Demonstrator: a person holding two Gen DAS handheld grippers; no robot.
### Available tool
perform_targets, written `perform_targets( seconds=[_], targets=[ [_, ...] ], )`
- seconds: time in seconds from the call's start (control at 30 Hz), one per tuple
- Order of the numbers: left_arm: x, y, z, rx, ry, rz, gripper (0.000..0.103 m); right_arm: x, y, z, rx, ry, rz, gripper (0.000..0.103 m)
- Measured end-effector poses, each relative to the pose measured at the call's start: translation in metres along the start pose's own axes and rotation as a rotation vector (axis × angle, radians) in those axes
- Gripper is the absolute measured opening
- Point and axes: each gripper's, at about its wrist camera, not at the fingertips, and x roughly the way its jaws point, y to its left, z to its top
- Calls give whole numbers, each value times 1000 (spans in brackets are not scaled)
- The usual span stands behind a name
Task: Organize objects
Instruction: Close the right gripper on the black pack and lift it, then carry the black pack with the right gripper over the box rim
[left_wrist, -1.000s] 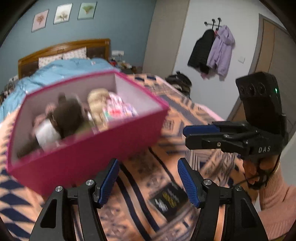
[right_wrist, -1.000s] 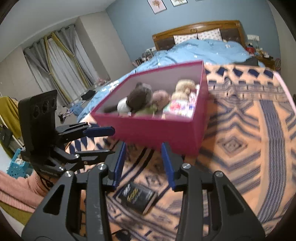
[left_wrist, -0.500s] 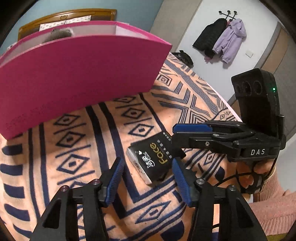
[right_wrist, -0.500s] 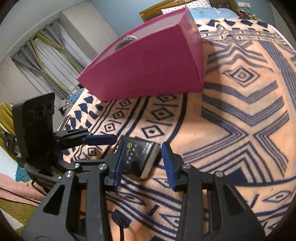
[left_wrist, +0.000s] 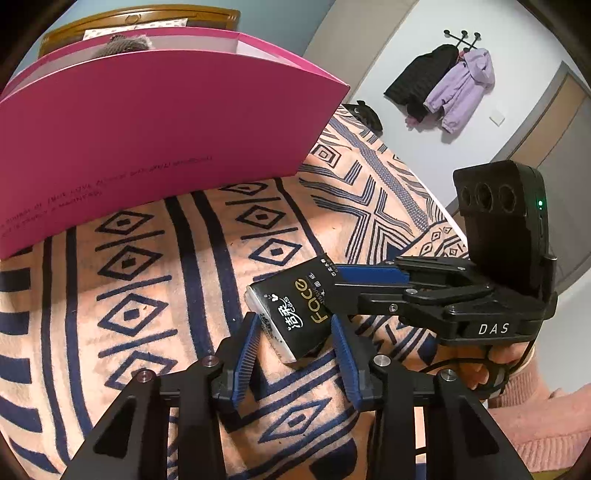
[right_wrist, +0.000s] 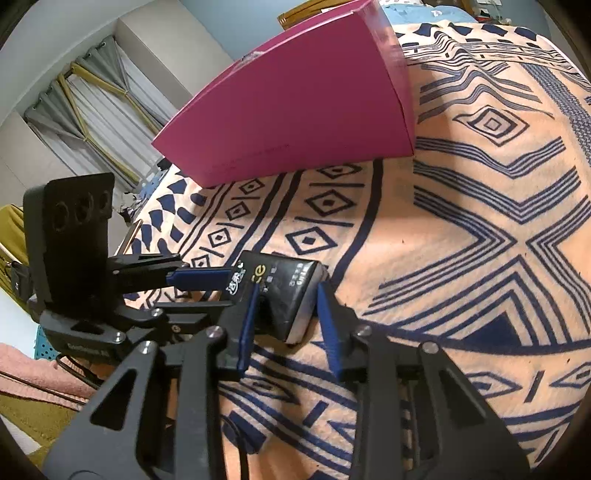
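Left wrist view, left gripper (left_wrist: 295, 336): down low over the bed, blue pads either side of the near end of the black tissue pack (left_wrist: 295, 310), jaws drawn in as tight as they go and clamped on it
Left wrist view, tissue pack: lying flat on the orange patterned blanket (left_wrist: 155, 295), gold "Face" lettering up, a short way in front of the pink box (left_wrist: 147, 136)
Left wrist view, right gripper (left_wrist: 334, 291): reaching in from the right side, its blue pad on the far end of the same pack, a hand (left_wrist: 495, 365) in a pink sleeve on its handle
Right wrist view, right gripper (right_wrist: 286, 310): pads closed onto the pack's white-edged end, gripping it
Right wrist view, tissue pack (right_wrist: 284, 291): on the blanket (right_wrist: 461, 221), caught between both tools
Right wrist view, left gripper (right_wrist: 229, 284): coming in from the left, blue pad against the pack
Right wrist view, pink box (right_wrist: 295, 107): standing on the blanket beyond the pack, well apart from it
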Motion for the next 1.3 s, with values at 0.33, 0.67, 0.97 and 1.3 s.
perform_targets(
  seconds=[0.33, 0.67, 0.97, 1.3],
  targets=[
    [-18, -8, 10, 31, -50, 1, 39, -10, 14, 9, -34, -45, -21, 34],
    [-29, -11, 18, 46, -89, 22, 39, -18, 24, 20, -56, -85, -20, 34],
    [-38, -16, 25, 67, -121, 31, 39, -23, 27, 30, -69, -109, -23, 34],
    [-45, -19, 34, 86, -145, 47, 39, -31, 34, 42, -100, -140, -31, 34]
  ],
)
